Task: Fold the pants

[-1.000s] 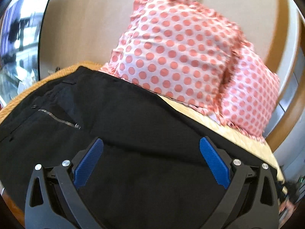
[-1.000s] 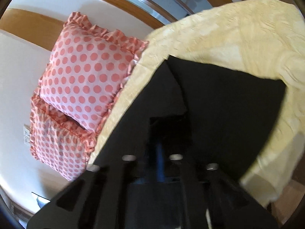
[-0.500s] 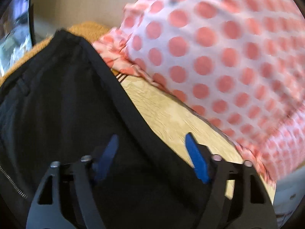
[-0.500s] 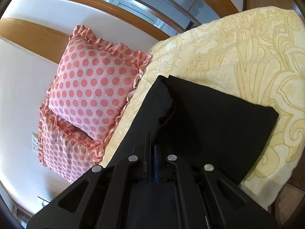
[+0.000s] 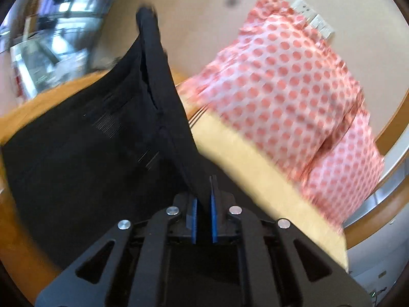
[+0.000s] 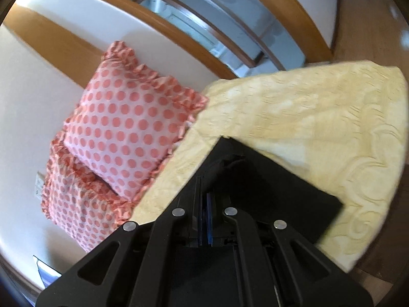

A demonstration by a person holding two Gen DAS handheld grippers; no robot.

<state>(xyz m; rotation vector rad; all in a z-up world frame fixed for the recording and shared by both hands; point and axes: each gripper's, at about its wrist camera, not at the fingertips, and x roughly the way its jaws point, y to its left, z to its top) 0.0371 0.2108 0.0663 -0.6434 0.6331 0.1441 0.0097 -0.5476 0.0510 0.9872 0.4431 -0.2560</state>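
The black pants (image 5: 84, 148) lie on a bed with a yellow bedspread (image 6: 319, 128). My left gripper (image 5: 203, 204) is shut on the waist edge of the pants, and the pinched edge rises up in front of the camera. My right gripper (image 6: 204, 209) is shut on the black pants (image 6: 268, 189) at the other end, holding the fabric raised over the bedspread. The blue pads (image 5: 213, 204) are nearly together, with black cloth between them.
Two pink pillows with red dots (image 5: 294, 97) lean on the wall at the head of the bed; they also show in the right wrist view (image 6: 127, 128). A wooden frame (image 6: 179, 33) runs behind. A wall socket (image 5: 314, 23) sits above the pillows.
My left gripper has gone from wide open over the pants to shut on their waist edge and has lifted it. My right gripper stays shut on the cloth and has risen.
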